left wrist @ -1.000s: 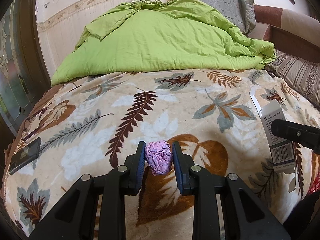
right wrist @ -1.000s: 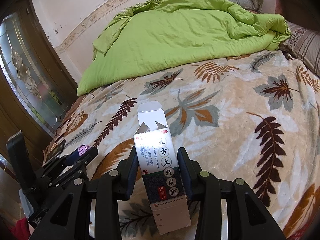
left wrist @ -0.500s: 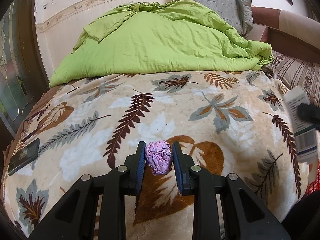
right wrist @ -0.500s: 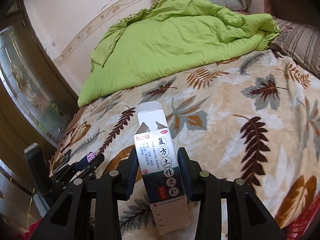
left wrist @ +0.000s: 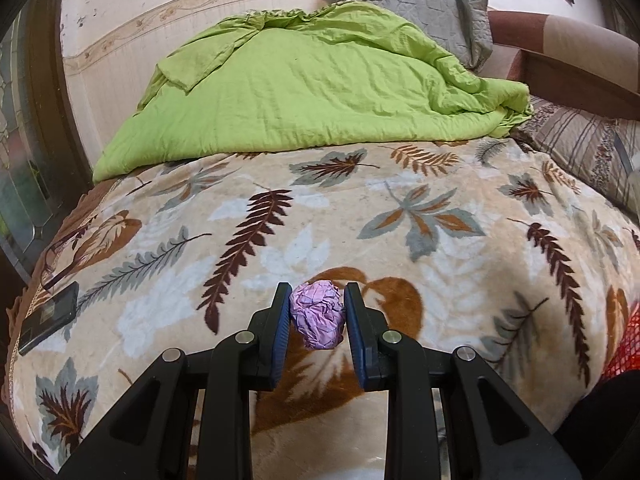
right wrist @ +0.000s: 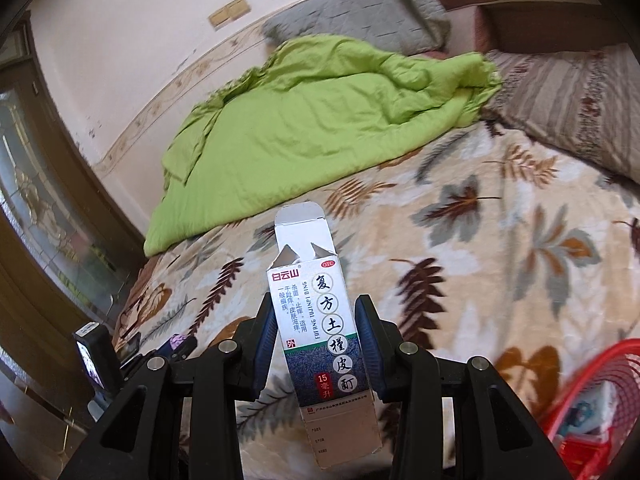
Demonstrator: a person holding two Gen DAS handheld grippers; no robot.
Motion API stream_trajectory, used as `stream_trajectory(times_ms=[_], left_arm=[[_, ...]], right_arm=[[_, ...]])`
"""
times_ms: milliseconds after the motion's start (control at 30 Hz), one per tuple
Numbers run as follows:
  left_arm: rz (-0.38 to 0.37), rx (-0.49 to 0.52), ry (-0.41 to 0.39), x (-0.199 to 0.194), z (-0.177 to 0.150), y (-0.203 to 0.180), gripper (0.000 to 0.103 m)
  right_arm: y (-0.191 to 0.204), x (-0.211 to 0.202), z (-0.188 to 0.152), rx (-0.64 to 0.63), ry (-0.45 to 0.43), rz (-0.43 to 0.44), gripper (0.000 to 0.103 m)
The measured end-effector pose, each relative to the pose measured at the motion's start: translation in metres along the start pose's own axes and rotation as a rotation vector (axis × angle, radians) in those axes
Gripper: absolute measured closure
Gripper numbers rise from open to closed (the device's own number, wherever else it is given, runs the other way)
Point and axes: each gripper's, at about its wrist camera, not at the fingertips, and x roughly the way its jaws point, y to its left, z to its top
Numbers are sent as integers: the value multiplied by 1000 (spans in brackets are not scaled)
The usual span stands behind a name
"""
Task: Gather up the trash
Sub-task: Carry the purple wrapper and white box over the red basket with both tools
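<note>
Handling two light scraps above the bed (left wrist: 460, 280). Looking empty and thin-walled, the carton (right wrist: 320, 332) likely crushing under a hard squeeze, so best held across its narrow sides at mid-length. Paper ball (left wrist: 318, 316) looking soft, springy, nearly weightless. Right gripper (right wrist: 316, 340) fingers clamping the carton's sides, part-way apart. Left gripper (left wrist: 316, 320) fingers nearly together, pinching the ball. Red basket (right wrist: 596, 412) sitting near, lower right.

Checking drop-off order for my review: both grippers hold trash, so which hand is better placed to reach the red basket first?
Right, probably. The right gripper, clamping the opened medicine box, has the red basket close at its lower right. The left gripper, holding the purple paper ball, sees only its edge, far right.
</note>
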Motion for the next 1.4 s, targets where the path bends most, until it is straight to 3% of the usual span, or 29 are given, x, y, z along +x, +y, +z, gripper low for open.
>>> stream_trajectory(times_ms=[400, 667, 1000, 1400], left_arm=[[-166, 75, -48, -47, 14, -68, 78], [-387, 159, -36, -82, 32, -149, 78], [-687, 277, 70, -103, 37, -263, 78], [-835, 415, 141, -119, 7, -346, 78]], right_arm=[[-71, -64, -22, 123, -33, -105, 61], [-119, -116, -32, 205, -87, -166, 61], [-183, -168, -58, 351, -140, -242, 61], [-222, -192, -73, 420, -150, -296, 61]])
